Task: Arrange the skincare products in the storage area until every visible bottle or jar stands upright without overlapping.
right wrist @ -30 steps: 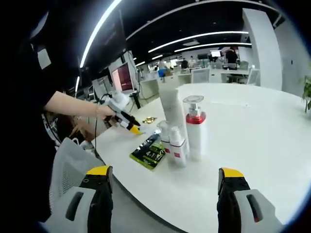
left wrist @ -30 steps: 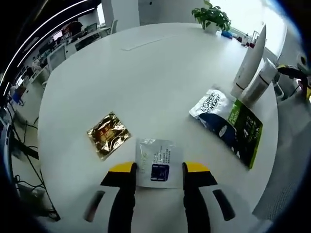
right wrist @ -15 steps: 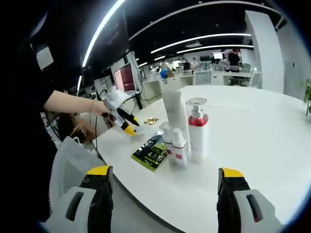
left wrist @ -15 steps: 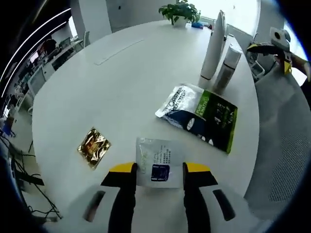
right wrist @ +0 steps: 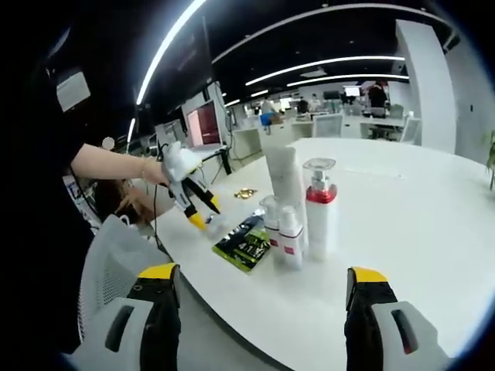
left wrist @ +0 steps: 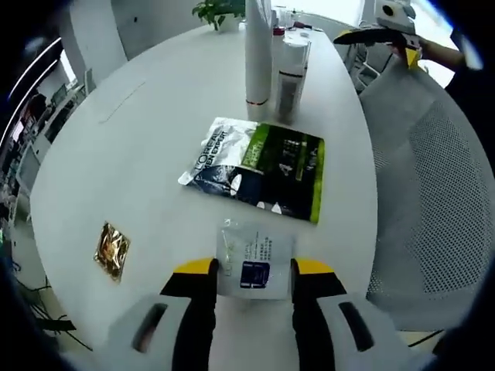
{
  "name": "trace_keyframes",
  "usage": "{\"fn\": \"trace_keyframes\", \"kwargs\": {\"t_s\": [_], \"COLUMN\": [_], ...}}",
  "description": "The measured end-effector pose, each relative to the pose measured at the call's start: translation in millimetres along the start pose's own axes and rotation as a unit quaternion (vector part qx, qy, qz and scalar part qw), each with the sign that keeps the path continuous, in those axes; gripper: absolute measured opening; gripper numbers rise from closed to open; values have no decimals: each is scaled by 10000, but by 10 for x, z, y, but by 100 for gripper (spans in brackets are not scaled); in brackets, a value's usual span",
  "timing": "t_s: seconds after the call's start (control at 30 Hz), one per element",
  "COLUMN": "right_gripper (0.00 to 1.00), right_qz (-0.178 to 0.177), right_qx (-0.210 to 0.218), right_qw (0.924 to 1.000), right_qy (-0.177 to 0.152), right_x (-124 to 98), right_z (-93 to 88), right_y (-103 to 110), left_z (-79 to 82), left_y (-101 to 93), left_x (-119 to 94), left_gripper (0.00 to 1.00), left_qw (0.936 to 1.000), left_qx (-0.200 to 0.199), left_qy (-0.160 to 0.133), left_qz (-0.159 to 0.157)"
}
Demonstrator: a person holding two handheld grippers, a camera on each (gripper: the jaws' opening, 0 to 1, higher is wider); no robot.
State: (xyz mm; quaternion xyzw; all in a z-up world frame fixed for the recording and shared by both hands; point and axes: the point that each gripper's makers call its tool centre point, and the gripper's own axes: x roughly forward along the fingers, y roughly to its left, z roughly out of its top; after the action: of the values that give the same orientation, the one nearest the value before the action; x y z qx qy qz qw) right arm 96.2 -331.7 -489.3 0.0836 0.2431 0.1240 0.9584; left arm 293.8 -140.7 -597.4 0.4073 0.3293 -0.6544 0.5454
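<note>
Left gripper (left wrist: 253, 270) pinches white sachet (left wrist: 254, 259) above desk (left wrist: 131, 154) edge. Step in hand, likely: carrying sachet to storage cluster; next, set down flat, no overlap with green packet (left wrist: 263, 166).

Right gripper (right wrist: 263, 290) spread, empty. Its view shows pump bottle (right wrist: 320, 207), small bottles upright; left gripper view adds gold sachet (left wrist: 112, 250).

I see a round white table (left wrist: 139, 147) with a mesh chair (left wrist: 433, 193) pulled up at its edge. At the table's far end stands a potted plant (left wrist: 219, 11). In the right gripper view, a monitor (right wrist: 203, 125) glows red behind the table, desks (right wrist: 325, 124) line the office beyond, and long ceiling lights (right wrist: 325, 60) run overhead.
</note>
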Motion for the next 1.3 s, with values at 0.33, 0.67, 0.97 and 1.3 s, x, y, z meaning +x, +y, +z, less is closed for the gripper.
{"fn": "trace_keyframes", "kwargs": {"t_s": [0.33,0.67,0.97,1.3], "right_gripper": [91,91,90,90], "right_qz": [-5,-50,-83,-89], "right_qx": [-22,3,29,35], "right_qw": [10000,10000,10000,10000], "right_qy": [-12,-37,-43,-18], "right_x": [-6,-10,-9,-7], "right_z": [-3,10,13,-5], "right_y": [-6,-13,-28,-52], "left_z": [-9,-54,-45,-64], "left_y": [-173,-111,-114,-108], "left_x": [119,187,224,267], "left_gripper": [36,36,37,35], "left_qw": [9981,9956,9953,9958], "left_qx": [500,754,764,692], "left_qy": [329,514,528,528], "left_qz": [-167,-220,-277,-294]}}
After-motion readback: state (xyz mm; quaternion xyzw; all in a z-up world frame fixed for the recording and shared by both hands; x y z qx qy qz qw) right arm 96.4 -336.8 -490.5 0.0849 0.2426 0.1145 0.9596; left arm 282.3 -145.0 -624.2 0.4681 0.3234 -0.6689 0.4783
